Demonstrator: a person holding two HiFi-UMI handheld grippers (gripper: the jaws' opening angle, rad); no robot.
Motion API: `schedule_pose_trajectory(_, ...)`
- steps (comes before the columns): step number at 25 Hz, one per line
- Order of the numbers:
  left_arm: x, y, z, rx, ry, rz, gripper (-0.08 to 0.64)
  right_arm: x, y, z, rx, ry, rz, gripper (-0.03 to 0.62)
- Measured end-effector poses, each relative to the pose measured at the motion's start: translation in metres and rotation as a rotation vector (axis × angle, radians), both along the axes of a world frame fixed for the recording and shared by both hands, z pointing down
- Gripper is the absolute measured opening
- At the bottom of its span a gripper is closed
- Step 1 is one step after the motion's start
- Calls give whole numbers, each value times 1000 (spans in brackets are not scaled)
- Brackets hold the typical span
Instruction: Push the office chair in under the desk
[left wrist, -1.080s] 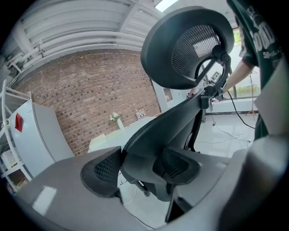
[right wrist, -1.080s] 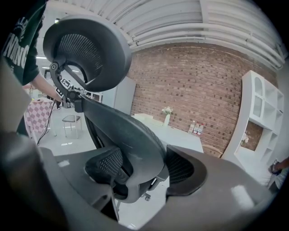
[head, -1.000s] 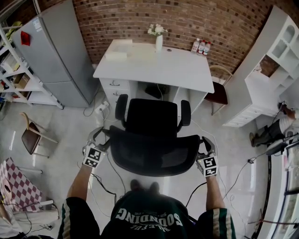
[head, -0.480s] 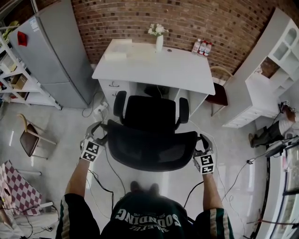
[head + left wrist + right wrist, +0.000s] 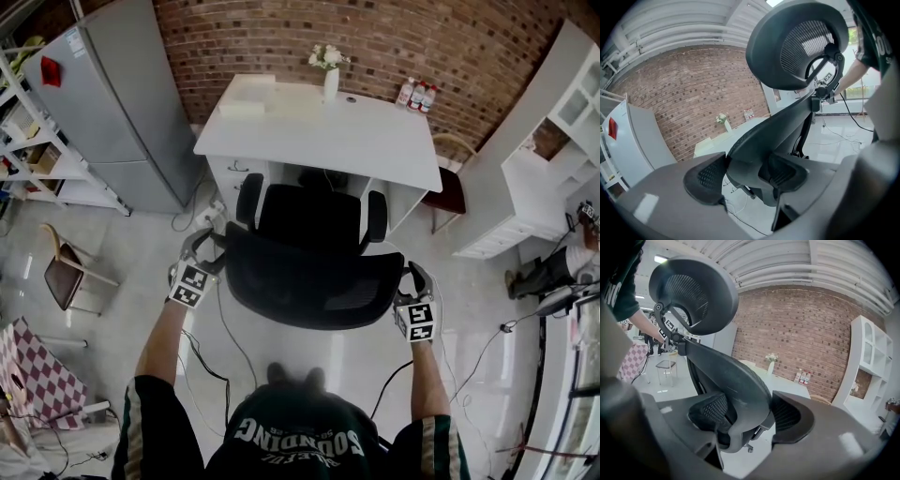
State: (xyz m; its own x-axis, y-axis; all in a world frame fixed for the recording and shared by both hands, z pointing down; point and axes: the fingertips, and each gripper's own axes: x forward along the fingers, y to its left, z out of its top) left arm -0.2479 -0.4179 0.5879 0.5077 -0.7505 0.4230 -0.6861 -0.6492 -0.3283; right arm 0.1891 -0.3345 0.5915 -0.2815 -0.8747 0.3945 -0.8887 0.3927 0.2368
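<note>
You had the left gripper (image 5: 200, 246) & right gripper (image 5: 413, 277) each pinched on a side edge of the office chair (image 5: 309, 272) backrest, w/ the seat front just at the desk (image 5: 375, 131) opening. Imo best bet was even pressure on both sides, aimed straight at the gap, so the armrests (image 5: 376, 217) wouldn't clip the drawer unit (image 5: 230, 173). Further back on the desk, a vase (image 5: 331, 84) held white flowers (image 5: 326, 56). Bottles (image 5: 416, 95) at the far corner, contents idk.
</note>
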Motion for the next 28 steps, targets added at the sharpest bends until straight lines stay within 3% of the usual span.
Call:
schedule_pose_trajectory(8, -10, -24, 9, -9, -10, -1, 285, -10, -11, 4, -3, -15, 19, 281)
schedule_pose_trajectory(15, -8, -16, 3, -10, 20, -20, 291, -6, -13, 11, -42, 19, 78, 267)
schedule_pose_trajectory(21, -24, -1, 1, -25, 193, -83, 291, -5, 16, 2, -2, -9, 100, 248)
schedule_pose_trajectory(25, -31, 24, -1, -23, 256, -129, 236, -10, 44, -13, 51, -83, 138, 159)
schedule_pose_trajectory(27, -27, 42, 1, -26, 276, -130, 215, -22, 59, -12, 47, -98, 137, 60)
schedule_pose_trajectory(28, -24, 52, 2, -27, 288, -131, 202, -30, 66, -9, 39, -107, 133, 39)
